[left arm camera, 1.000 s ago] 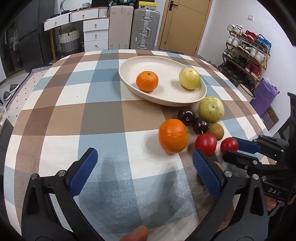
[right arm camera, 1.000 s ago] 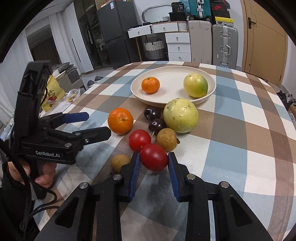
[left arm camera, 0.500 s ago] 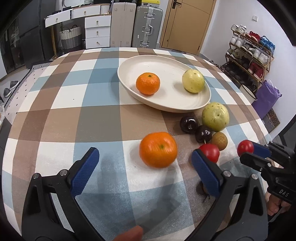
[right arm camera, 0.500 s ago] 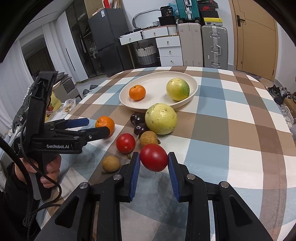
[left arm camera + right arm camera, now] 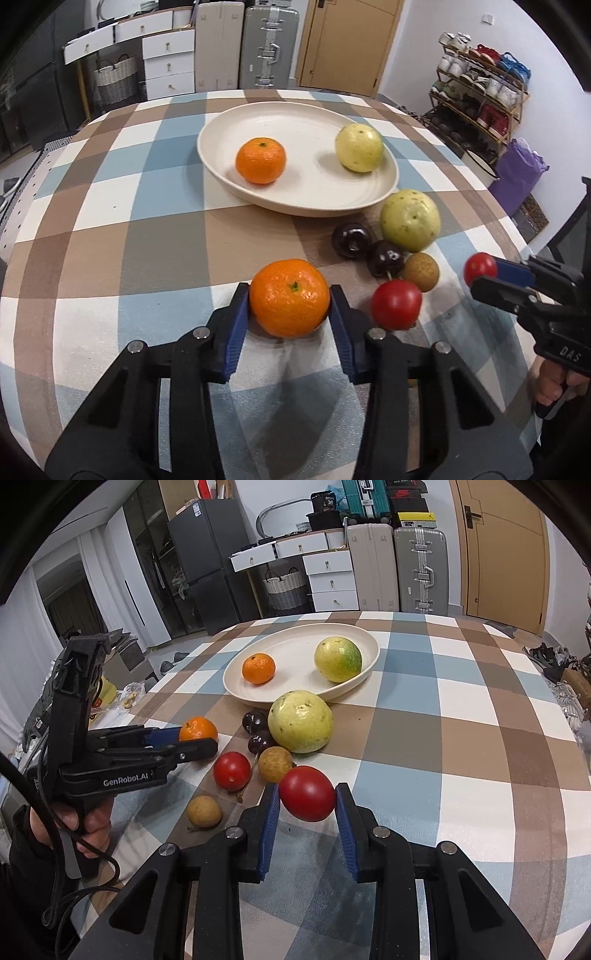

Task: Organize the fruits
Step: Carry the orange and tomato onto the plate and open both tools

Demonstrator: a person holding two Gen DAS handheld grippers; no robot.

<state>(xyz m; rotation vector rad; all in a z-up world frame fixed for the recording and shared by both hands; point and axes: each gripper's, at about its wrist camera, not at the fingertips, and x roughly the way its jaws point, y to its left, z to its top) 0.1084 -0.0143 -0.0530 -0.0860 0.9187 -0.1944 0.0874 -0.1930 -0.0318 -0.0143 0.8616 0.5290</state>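
Note:
My left gripper (image 5: 290, 304) is shut on an orange (image 5: 289, 297) that rests on the checked tablecloth; it also shows in the right wrist view (image 5: 198, 729). My right gripper (image 5: 306, 797) is shut on a red tomato (image 5: 307, 793) and holds it above the table; it shows in the left wrist view (image 5: 479, 267) too. A cream plate (image 5: 295, 122) further back holds a small orange (image 5: 260, 160) and a yellow-green fruit (image 5: 358, 147).
Between plate and grippers lie a large pale green fruit (image 5: 300, 721), two dark plums (image 5: 255, 722), a second tomato (image 5: 232, 770) and two brown longans (image 5: 275, 763). Drawers, suitcases and a shoe rack (image 5: 480, 99) stand beyond the table.
My left gripper moved forward and closed on the orange. My right gripper lifted the tomato higher off the table.

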